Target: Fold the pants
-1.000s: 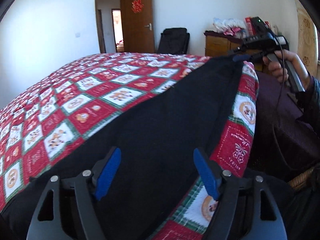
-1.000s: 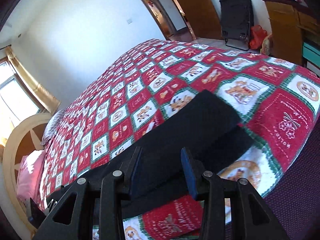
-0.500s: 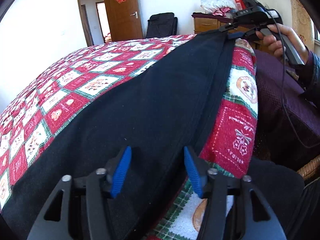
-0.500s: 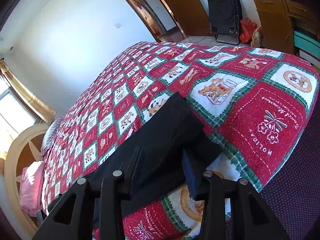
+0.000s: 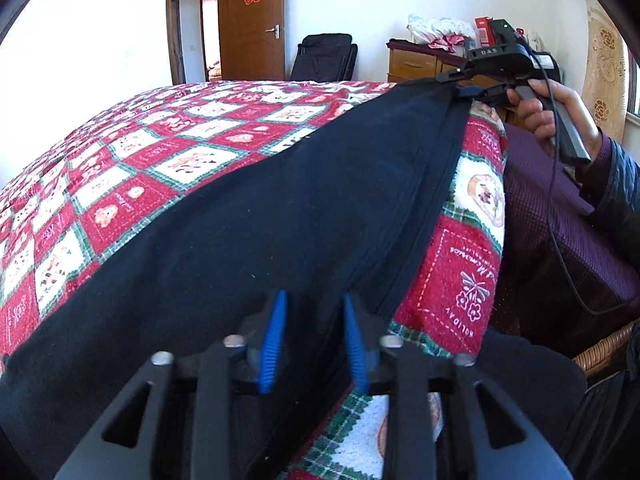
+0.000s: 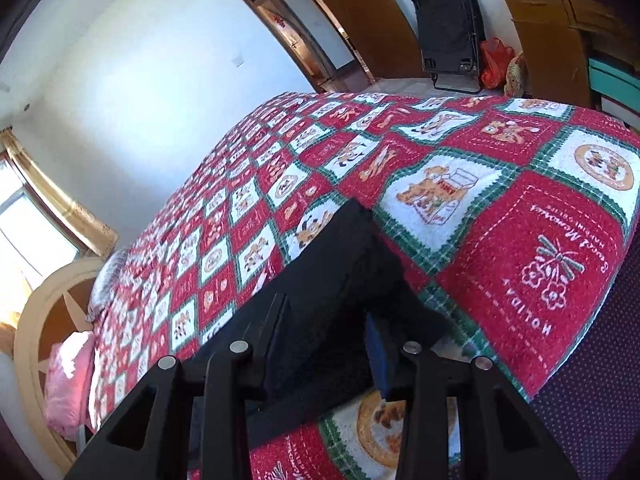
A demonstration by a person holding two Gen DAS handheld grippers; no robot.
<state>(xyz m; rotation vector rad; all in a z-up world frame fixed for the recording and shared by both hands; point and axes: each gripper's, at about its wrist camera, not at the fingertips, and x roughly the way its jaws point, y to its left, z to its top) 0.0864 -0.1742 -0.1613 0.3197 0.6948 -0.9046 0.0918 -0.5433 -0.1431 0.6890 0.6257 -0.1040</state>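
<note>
Black pants [image 5: 280, 220] lie lengthwise along the near edge of the bed's red patchwork quilt [image 5: 132, 168], one end at each hand, presumably so both ends lift together for a fold. Left gripper [image 5: 312, 340]: jaws have just been closing, blue pads nipping a ridge of the cloth. Right gripper [image 6: 328, 340]: narrow gap, dark fabric between the fingers at the pants' far end, apparently pinched. No containers in play; a wicker rim [image 5: 604, 344] shows at right, contents hidden

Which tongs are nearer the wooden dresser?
Right. The right tongs hold the pants' end toward the dresser; the left tongs, just closing on the pants, are at their opposite end, farther off.
</note>
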